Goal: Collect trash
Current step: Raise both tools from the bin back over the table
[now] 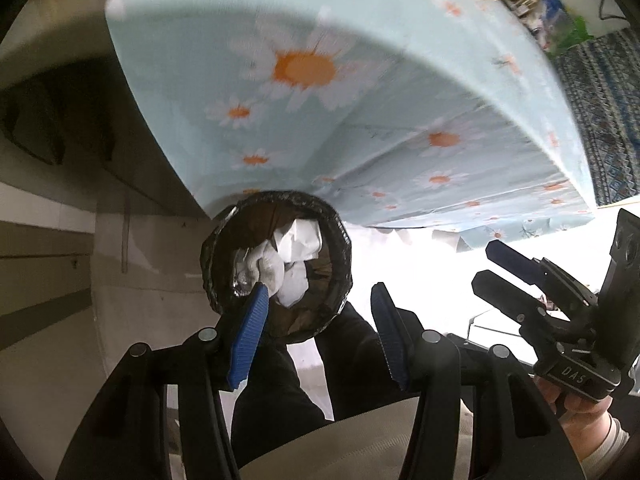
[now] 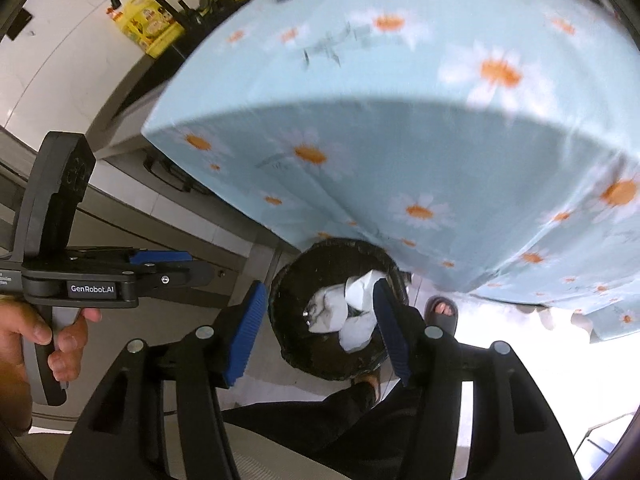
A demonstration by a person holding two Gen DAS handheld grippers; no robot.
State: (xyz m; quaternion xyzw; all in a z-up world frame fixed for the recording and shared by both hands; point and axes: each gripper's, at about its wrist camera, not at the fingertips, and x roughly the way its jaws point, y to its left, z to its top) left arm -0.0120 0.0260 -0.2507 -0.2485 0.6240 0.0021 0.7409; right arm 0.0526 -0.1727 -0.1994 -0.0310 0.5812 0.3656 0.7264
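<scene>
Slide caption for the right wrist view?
Open right gripper above a black bin holding crumpled white paper, beside the daisy tablecloth.

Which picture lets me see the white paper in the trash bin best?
The left wrist view. There the crumpled white paper lies brightly lit inside the black bin, and only one blue finger covers a corner. In the right wrist view the paper is dimmer, and a finger hides its right edge.

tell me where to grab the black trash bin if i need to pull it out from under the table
Grip the bin's open rim on the near side, coming from above. It stands upright on the floor, its far side tucked against the daisy tablecloth, and the crumpled paper sits below the rim, so one finger can slip inside.
</scene>
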